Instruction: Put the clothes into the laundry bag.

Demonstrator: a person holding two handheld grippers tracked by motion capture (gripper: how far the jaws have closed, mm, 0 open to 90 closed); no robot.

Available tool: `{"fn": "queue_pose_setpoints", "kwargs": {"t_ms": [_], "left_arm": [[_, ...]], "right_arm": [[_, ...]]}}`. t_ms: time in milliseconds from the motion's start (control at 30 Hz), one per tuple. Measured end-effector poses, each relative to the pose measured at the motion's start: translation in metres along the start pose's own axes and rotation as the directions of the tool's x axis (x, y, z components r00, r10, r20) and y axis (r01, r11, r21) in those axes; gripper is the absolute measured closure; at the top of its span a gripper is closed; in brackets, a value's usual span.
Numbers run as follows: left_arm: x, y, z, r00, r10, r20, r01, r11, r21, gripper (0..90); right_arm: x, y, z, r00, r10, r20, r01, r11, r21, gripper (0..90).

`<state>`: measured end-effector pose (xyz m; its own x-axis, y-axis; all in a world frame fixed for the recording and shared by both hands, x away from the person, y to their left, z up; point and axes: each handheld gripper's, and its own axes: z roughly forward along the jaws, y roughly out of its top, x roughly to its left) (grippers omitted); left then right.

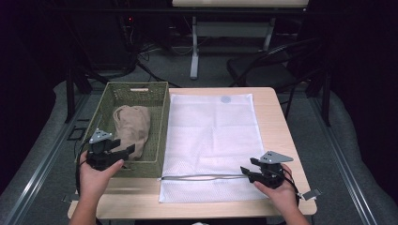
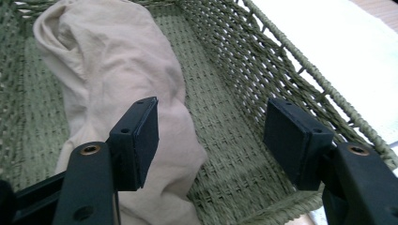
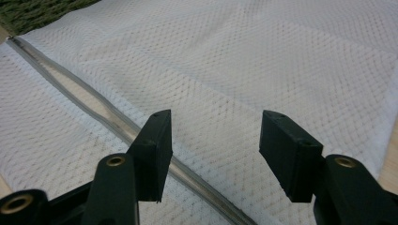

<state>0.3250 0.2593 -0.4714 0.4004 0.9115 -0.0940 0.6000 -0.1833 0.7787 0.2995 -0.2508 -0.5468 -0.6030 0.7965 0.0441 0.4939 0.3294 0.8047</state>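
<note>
Wooden counter (image 1: 274, 101) seen from above, carrying a green woven basket (image 1: 162, 117) at left and a white mesh bag (image 1: 211, 136) laid flat just beside it at right. Beige cloth (image 1: 132, 125) bunched inside the basket, lying lengthwise on its woven floor. Grey zipper (image 1: 202, 177) running across the near part of the bag, partly unzipped in the right gripper view, with the counter visible through the gap.

Left gripper (image 1: 127, 150) held in the left hand (image 1: 96, 178) at the near end of the basket, pointed into it; jaws set wide apart, nothing between the pads, cloth just beyond and below the left pad in the left gripper view.

Right gripper (image 1: 245, 171) held in the right hand (image 1: 280, 192) at the near right edge of the bag, aimed along the zipper; jaws likewise parted and gripping nothing, poised above the mesh and the zipper's right end.
</note>
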Motion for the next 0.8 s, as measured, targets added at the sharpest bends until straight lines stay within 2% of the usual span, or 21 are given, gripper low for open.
{"fn": "queue_pose_setpoints", "kwargs": {"t_ms": [67,133,300,333,400,533,633,700,800], "left_arm": [[0.000,0.002,0.000,0.9999,-0.001,-0.015,0.001,1.0000,0.002,36.1],[0.002,0.005,0.001,0.9998,-0.014,-0.012,0.015,0.9997,0.019,33.7],[0.004,0.013,0.001,0.9989,-0.019,-0.042,0.020,0.9997,0.012,30.2],[0.006,0.017,0.002,0.9977,-0.014,-0.067,0.016,0.9997,0.019,28.4],[0.010,0.021,0.004,0.9968,-0.028,-0.075,0.031,0.9989,0.036,25.1],[0.019,0.029,0.007,0.9951,-0.081,-0.056,0.084,0.9946,0.061,24.0],[0.022,0.034,0.007,0.9944,-0.087,-0.061,0.091,0.9932,0.072,23.9],[0.025,0.041,0.010,0.9939,-0.082,-0.074,0.089,0.9907,0.103,22.6],[0.030,0.049,0.014,0.9936,-0.100,-0.052,0.106,0.9875,0.117,22.3]], "right_arm": [[-0.001,-0.001,0.000,0.9998,0.018,0.006,-0.018,1.000,-0.001,41.1],[-0.001,-0.001,0.001,0.9994,0.030,0.014,-0.030,1.000,0.007,40.1],[-0.001,-0.001,0.001,0.9996,0.022,0.018,-0.022,1.000,0.009,36.3],[0.000,-0.001,0.001,0.9998,0.010,0.019,-0.010,1.000,0.013,33.6],[0.002,-0.001,0.002,0.9997,0.005,0.023,-0.005,1.000,0.018,32.6],[0.003,0.000,0.002,0.9994,0.006,0.035,-0.007,1.000,0.015,26.9],[0.003,0.000,0.001,0.9987,0.013,0.048,-0.014,1.000,0.013,22.2],[0.001,0.000,0.000,0.9969,0.033,0.072,-0.033,0.999,0.007,17.0],[0.000,0.000,0.000,0.9947,0.050,0.090,-0.050,0.999,-0.004,14.6]]}}
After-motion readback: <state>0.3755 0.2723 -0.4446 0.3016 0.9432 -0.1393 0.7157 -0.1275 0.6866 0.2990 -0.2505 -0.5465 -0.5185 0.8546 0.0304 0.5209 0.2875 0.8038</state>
